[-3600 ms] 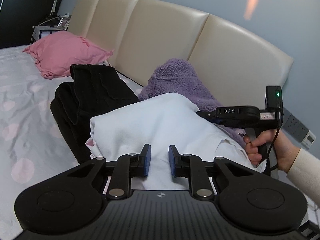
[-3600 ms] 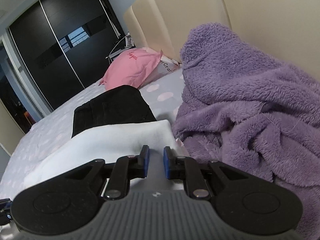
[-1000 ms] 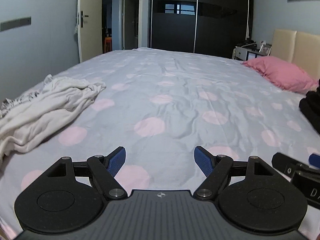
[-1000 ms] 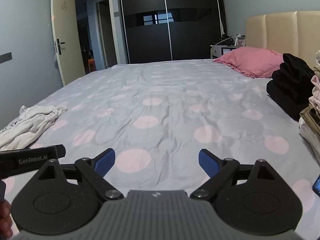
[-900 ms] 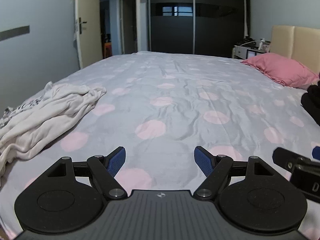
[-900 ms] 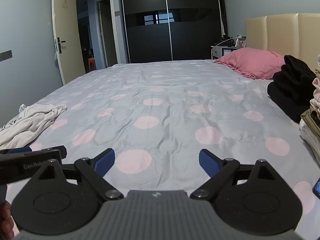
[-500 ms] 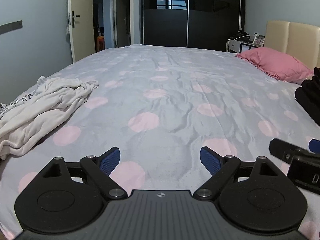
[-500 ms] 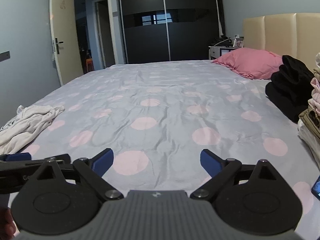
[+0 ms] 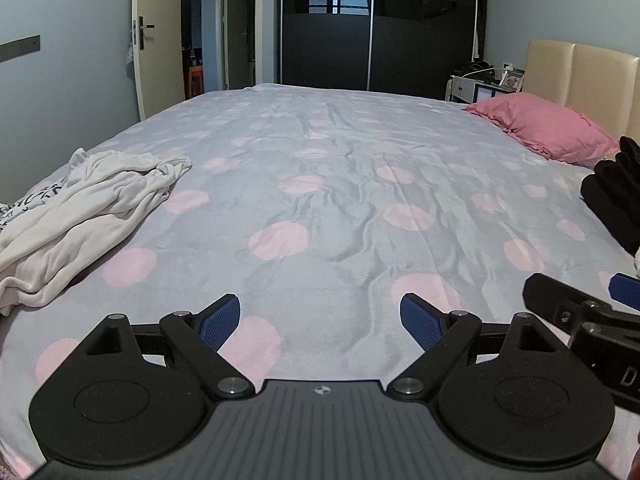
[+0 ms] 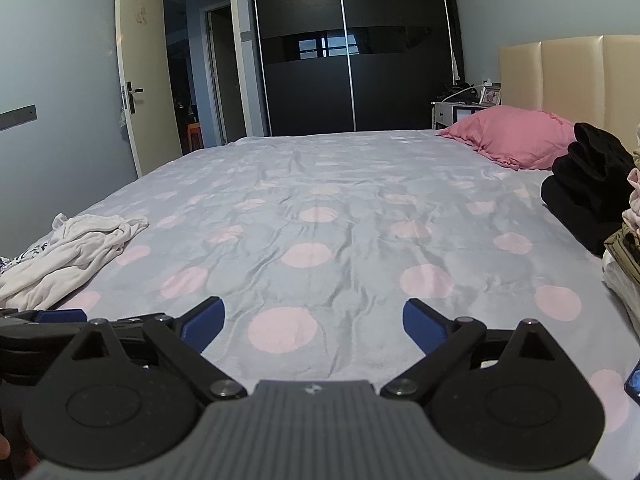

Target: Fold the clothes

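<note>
A crumpled white garment (image 9: 80, 208) lies on the left side of the bed; it also shows in the right wrist view (image 10: 76, 252). My left gripper (image 9: 320, 320) is open and empty above the grey bedsheet with pink dots (image 9: 340, 184), to the right of the garment. My right gripper (image 10: 314, 320) is open and empty, beside the left one; its fingers (image 9: 560, 304) show at the right edge of the left wrist view. A folded black garment (image 10: 588, 196) and a stack of folded clothes (image 10: 628, 248) sit at the right by the headboard.
A pink pillow (image 10: 516, 136) lies at the head of the bed against the beige headboard (image 10: 560, 76). A dark sliding wardrobe (image 10: 352, 48) and an open door (image 10: 136, 80) stand beyond the bed. A nightstand (image 10: 456, 112) is by the pillow.
Both grippers let go of the folded white garment at the headboard, opened, and swung round to face the open bed and the crumpled white garment. In the last second the jaws widened slightly.
</note>
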A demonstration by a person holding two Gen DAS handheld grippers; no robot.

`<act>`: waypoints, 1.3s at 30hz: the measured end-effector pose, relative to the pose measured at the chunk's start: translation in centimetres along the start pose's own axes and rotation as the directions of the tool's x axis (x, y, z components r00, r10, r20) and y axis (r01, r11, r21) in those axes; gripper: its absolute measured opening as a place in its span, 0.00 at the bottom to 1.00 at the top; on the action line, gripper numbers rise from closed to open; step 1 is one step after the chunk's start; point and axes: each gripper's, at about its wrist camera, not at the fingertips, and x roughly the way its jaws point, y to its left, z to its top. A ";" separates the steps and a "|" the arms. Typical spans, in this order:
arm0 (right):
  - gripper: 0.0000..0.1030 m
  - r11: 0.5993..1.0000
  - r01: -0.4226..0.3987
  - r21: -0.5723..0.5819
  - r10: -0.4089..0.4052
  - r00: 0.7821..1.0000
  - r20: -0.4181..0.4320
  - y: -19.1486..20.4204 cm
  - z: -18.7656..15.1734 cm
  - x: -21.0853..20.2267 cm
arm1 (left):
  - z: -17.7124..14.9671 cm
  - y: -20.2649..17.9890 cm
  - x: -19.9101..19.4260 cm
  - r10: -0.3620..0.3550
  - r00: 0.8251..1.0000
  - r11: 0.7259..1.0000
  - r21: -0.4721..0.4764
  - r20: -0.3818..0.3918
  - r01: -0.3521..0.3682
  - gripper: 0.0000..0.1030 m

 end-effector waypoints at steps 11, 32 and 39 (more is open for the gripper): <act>0.95 1.000 0.004 0.008 -0.004 1.000 0.026 0.1 0.5 -0.7 | 0.4 -0.4 -0.4 -0.005 1.000 1.000 0.007 0.019 0.004 0.85; 0.95 1.000 0.005 0.027 -0.006 0.999 0.031 0.0 0.7 -1.0 | 0.6 -0.6 -0.9 -0.004 1.000 1.000 0.002 0.016 0.004 0.85; 0.95 0.999 0.008 0.035 -0.009 1.000 0.028 -0.4 0.8 -0.8 | 0.6 -0.7 -0.7 -0.011 1.000 1.000 -0.005 0.007 0.011 0.85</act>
